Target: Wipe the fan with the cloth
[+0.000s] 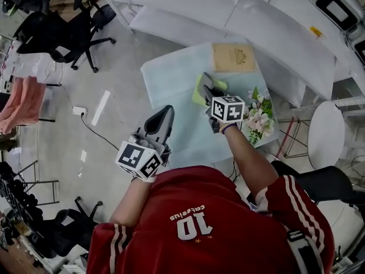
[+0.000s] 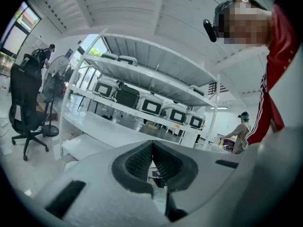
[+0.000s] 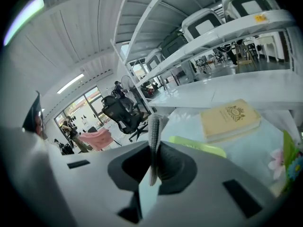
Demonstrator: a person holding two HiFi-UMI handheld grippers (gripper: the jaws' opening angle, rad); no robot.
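Pale blue tabletop (image 3: 241, 143) holds a flat yellow-green cloth (image 3: 199, 146) at one o'clock, just past the nearer right gripper (image 3: 155, 141); it and the left gripper (image 1: 167, 112) are both closed on nothing.

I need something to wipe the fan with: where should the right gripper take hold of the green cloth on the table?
The green cloth lies flat on the table, so only an edge offers a hold. Probably come from above onto the edge beside the right gripper, opening its jaws first: they stand shut.
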